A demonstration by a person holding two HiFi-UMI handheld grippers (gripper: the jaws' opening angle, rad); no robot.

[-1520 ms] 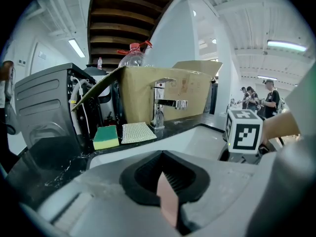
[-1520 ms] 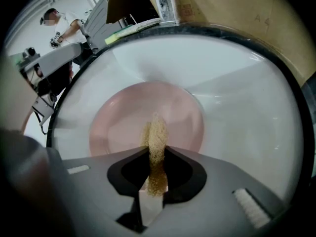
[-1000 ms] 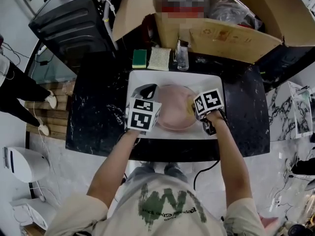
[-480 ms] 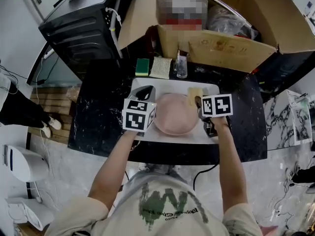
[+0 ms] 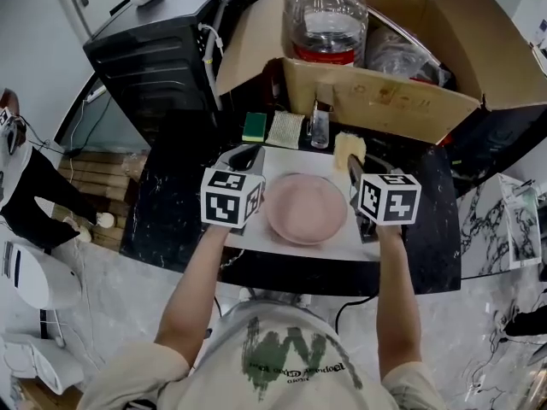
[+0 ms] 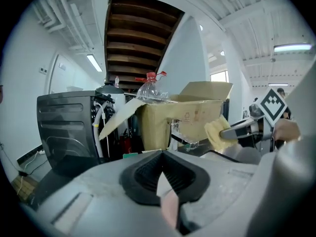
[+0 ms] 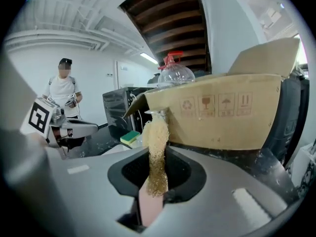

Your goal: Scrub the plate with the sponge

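A pink plate (image 5: 306,207) lies on a white tray (image 5: 342,239) on the black marble table. My right gripper (image 5: 352,162) is shut on a pale yellow sponge (image 5: 349,149), held up over the tray's far right corner and clear of the plate. In the right gripper view the sponge (image 7: 157,152) stands upright between the jaws. My left gripper (image 5: 244,157) hovers at the tray's left side, beside the plate, its jaws together with nothing between them. The left gripper view shows the sponge (image 6: 216,133) to the right, in the right gripper (image 6: 232,131).
A green-and-yellow sponge (image 5: 254,126), a ribbed pad (image 5: 286,129) and a small glass (image 5: 320,128) sit behind the tray. An open cardboard box (image 5: 376,92) with a big water bottle (image 5: 325,15) stands beyond. A black appliance (image 5: 162,49) is at the far left. A person (image 7: 61,93) stands off to the left.
My right gripper has lifted the sponge off the plate's right edge and carried it toward the tray's far right corner. The left gripper stayed at the plate's left side.
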